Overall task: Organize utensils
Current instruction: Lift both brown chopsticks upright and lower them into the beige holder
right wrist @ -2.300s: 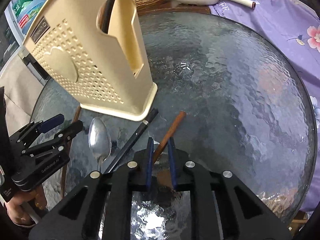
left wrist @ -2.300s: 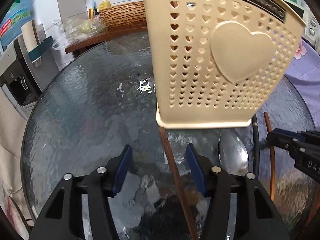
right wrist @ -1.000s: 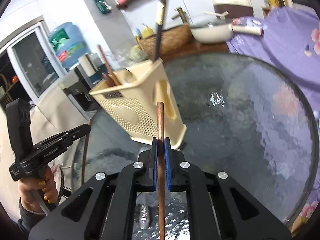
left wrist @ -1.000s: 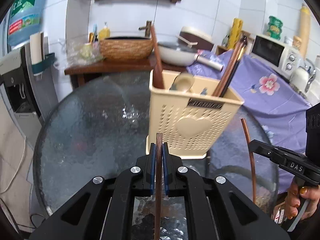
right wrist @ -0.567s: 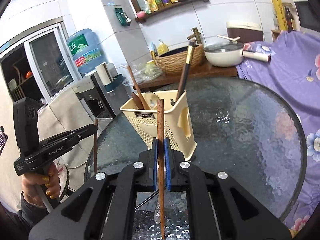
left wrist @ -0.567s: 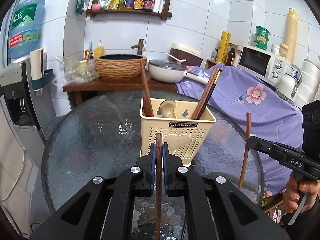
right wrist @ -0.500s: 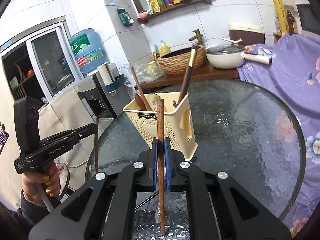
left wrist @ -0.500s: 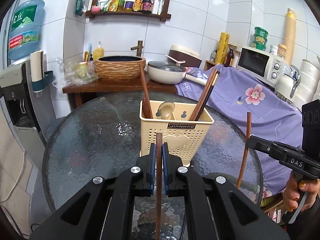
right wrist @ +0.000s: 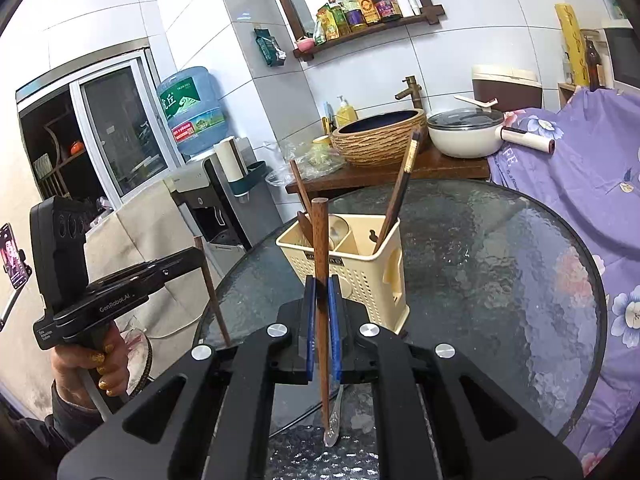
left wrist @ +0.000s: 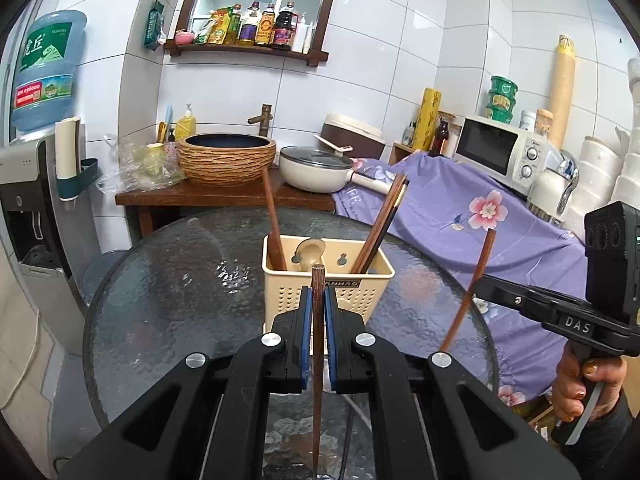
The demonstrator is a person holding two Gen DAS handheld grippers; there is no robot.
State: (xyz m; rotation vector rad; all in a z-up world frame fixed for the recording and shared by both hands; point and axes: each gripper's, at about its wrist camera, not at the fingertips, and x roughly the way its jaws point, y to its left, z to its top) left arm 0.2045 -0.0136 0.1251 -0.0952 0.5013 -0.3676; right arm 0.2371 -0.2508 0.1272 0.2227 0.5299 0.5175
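A cream perforated utensil holder (left wrist: 332,292) stands on the round glass table (left wrist: 180,292); it also shows in the right wrist view (right wrist: 360,268). It holds a spoon and several chopsticks. My left gripper (left wrist: 316,300) is shut on a brown chopstick (left wrist: 317,360), held upright above the table in front of the holder. My right gripper (right wrist: 320,292) is shut on another brown chopstick (right wrist: 321,320), also upright, near the holder. Each gripper shows in the other's view, the right (left wrist: 476,284) and the left (right wrist: 200,258). A metal spoon (right wrist: 334,420) lies on the glass below the right gripper.
A wooden counter (left wrist: 224,198) behind the table carries a woven basin (left wrist: 227,158) and a white lidded pan (left wrist: 316,168). A purple flowered cloth (left wrist: 460,216) covers furniture to the right, with a microwave (left wrist: 498,154). A water dispenser (left wrist: 28,208) stands left.
Both grippers closed on chopsticks lying on the table and lifted them well above it. The views rose from the tabletop to look over the holder.
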